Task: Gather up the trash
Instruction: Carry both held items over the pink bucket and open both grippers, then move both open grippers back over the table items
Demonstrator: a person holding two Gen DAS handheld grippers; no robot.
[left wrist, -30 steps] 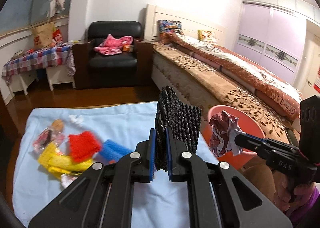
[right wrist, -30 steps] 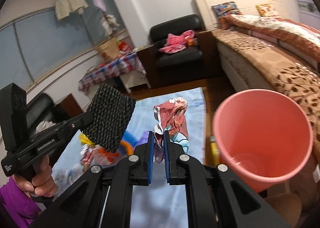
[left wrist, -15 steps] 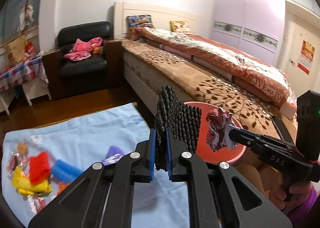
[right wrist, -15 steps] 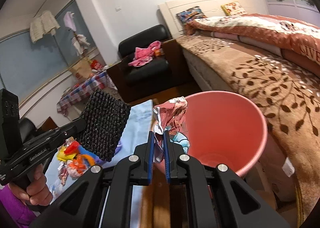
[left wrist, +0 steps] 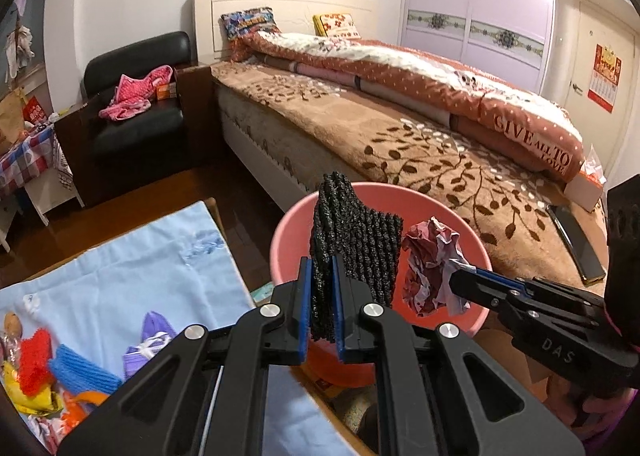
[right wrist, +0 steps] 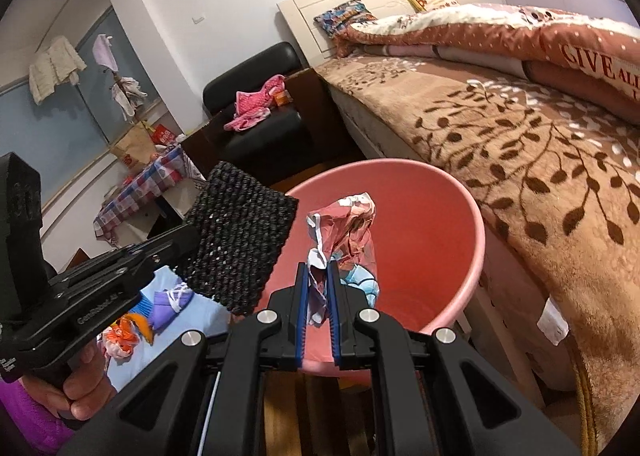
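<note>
Both grippers carry trash to the bin; the step in hand is the drop. The left gripper [left wrist: 322, 292] is clamped nearly closed on a black mesh pad [left wrist: 356, 252], which stands upright out of its jaws. The right gripper [right wrist: 318, 292] is likewise pinched tight on a crumpled red-and-white wrapper [right wrist: 344, 240]. The pink bin [right wrist: 440, 216] lies directly ahead of and below both sets of fingertips, its mouth tilted toward them, so that pad and wrapper appear to hang over its opening. Behind and to the left of the left gripper, more litter [left wrist: 44, 372] lies on a pale blue cloth [left wrist: 120, 276]. Judged next move: open both jaws so each piece falls inside the rim, then return to the cloth for the remaining pieces.
</note>
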